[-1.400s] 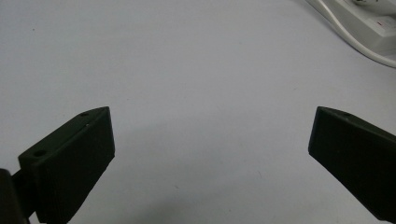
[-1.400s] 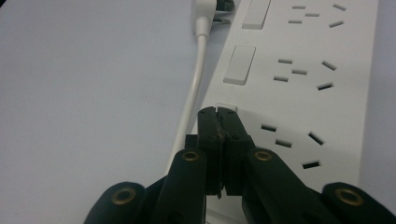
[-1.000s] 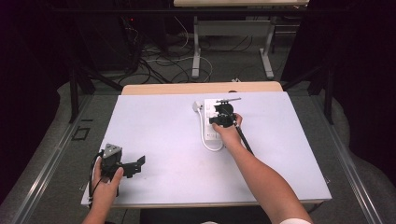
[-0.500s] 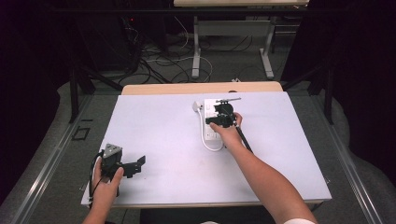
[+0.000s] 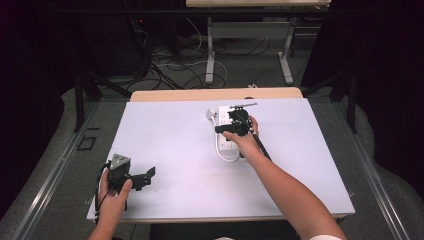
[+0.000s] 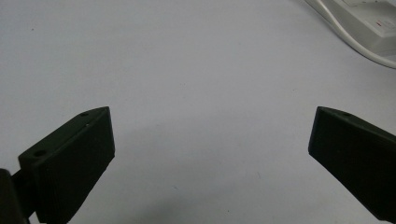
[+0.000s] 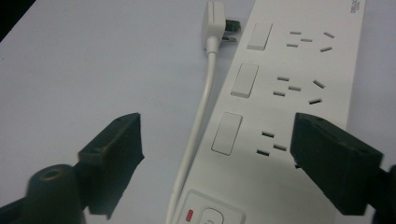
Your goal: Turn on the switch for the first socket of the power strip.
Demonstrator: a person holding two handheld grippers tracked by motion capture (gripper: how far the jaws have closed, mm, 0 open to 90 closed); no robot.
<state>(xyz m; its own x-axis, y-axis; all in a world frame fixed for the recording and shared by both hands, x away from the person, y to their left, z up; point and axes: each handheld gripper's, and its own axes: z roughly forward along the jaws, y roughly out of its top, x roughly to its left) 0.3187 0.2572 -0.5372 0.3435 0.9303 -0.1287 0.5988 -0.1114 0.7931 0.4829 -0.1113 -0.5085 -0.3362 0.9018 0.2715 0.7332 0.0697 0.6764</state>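
A white power strip (image 7: 285,93) with three rocker switches and several sockets lies at the table's far middle. Its white cable (image 7: 201,112) runs along its side to a white plug (image 7: 214,18) lying flat by the strip's far end. My right gripper (image 7: 215,135) hovers low over the strip, open wide, with one jaw over the bare table and the other over the sockets. From above, the right gripper (image 5: 231,125) covers part of the power strip (image 5: 226,142). My left gripper (image 5: 142,176) rests at the table's near left, open and holding nothing. The left gripper (image 6: 211,128) faces bare tabletop, the power strip (image 6: 369,23) far off.
The white tabletop (image 5: 170,145) has a wooden strip (image 5: 215,94) along its far edge. Behind it, cables lie on the floor (image 5: 175,65) around the legs of another table (image 5: 210,50). Metal floor rails (image 5: 50,170) run along both sides.
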